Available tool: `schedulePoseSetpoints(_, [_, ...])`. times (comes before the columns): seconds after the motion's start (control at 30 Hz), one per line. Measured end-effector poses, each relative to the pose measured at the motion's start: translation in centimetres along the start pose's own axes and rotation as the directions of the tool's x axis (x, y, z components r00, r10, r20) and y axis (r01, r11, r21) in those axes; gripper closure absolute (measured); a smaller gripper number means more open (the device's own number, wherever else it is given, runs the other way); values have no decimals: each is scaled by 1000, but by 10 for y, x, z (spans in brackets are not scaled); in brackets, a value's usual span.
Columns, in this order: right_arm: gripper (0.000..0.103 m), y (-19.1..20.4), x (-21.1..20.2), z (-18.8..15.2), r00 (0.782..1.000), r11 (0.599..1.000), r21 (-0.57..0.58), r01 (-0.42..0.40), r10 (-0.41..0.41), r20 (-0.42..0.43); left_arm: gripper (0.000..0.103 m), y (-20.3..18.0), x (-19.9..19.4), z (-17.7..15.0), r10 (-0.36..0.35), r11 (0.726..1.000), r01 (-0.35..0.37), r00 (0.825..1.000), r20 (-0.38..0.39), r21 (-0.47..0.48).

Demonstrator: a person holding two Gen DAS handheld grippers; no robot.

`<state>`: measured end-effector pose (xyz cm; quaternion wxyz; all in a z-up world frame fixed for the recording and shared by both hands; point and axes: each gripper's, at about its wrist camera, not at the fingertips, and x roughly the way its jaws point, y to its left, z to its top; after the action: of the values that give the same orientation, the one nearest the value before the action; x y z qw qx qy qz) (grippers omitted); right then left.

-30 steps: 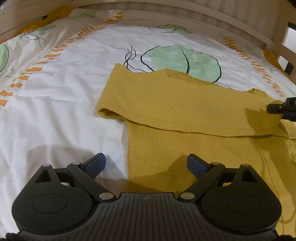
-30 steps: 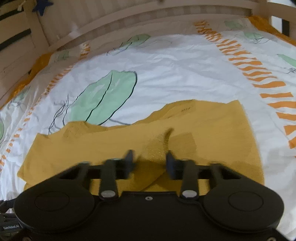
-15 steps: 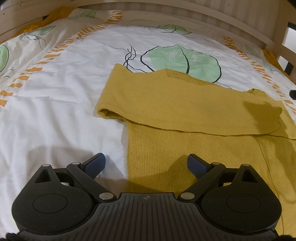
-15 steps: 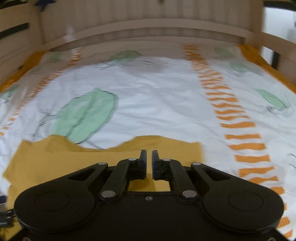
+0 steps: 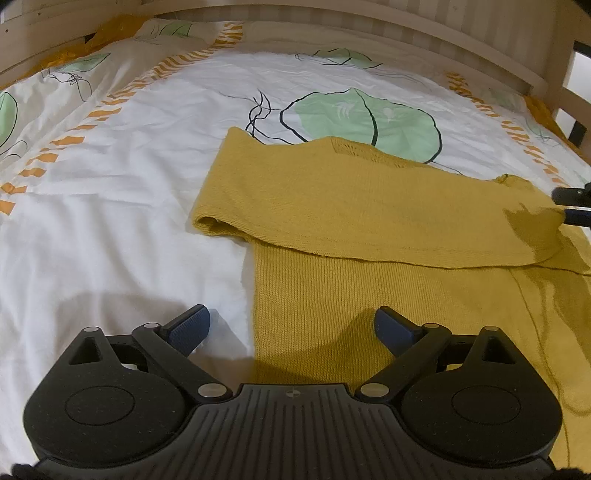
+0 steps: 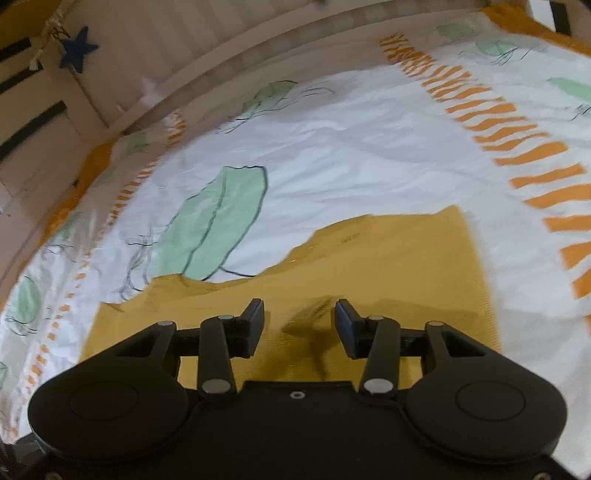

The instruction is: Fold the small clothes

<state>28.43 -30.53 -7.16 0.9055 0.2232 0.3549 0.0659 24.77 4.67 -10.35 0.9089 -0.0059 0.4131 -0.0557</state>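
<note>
A mustard-yellow knit garment (image 5: 369, 221) lies flat on the bed, with one part folded across its upper half. My left gripper (image 5: 291, 326) is open and empty, low over the garment's near left edge. My right gripper (image 6: 299, 325) is open and empty, just above the garment's (image 6: 369, 266) right side; its fingertips (image 5: 570, 195) show at the right edge of the left wrist view, beside the folded part's end.
The bed has a white cover (image 5: 129, 184) with green leaf prints and orange stripes. A wooden bed frame (image 5: 406, 33) runs along the far side, with a rail post (image 5: 569, 74) at the right. A blue star (image 6: 77, 48) hangs on the wall.
My right gripper shut and pulled away from the garment, then came back to its right side and opened. The left gripper and the garment have not moved.
</note>
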Motion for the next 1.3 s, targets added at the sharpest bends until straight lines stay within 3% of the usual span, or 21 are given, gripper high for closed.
schedulePoseSetpoints(0.17, [49,8,14,-6,999,1000,-24,-5,4,-41,6,0,0,0,0,1000,0,1000,0,0])
schedulePoseSetpoints(0.2, [60,9,15,-8,999,1000,-27,-6,4,-48,6,0,0,0,0,1000,0,1000,0,0])
schedulePoseSetpoints(0.23, [92,11,16,-8,999,999,-40,-11,9,-51,6,0,0,0,0,1000,0,1000,0,1])
schedulePoseSetpoints(0.4, [91,41,-6,0,1000,979,-204,16,-20,-20,6,0,1,0,-2,1000,2,1000,0,-1])
schedulePoseSetpoints(0.5, [91,51,-29,12,996,949,-302,88,-81,36,5,1,1,1,-4,1000,4,1000,-1,-4])
schedulePoseSetpoints(0.63, [91,31,-29,26,977,933,-291,214,-210,47,5,1,2,1,-2,1000,2,1000,-1,-4])
schedulePoseSetpoints(0.83, [90,8,0,15,959,919,-293,264,-283,-21,5,1,2,0,-2,1000,2,1000,2,-1])
schedulePoseSetpoints(0.97, [79,6,10,7,937,890,-323,322,-348,-24,5,1,2,0,-2,1000,2,1000,1,-1])
schedulePoseSetpoints(1.13, [64,-3,11,0,892,822,-384,419,-451,8,5,1,2,0,-1,1000,1,1000,2,0])
schedulePoseSetpoints(1.2, [57,-9,6,3,883,820,-363,442,-468,19,5,1,2,0,0,1000,0,1000,2,2])
schedulePoseSetpoints(1.3, [56,-16,-1,7,870,817,-329,474,-491,35,5,0,2,0,2,1000,-2,1000,3,4])
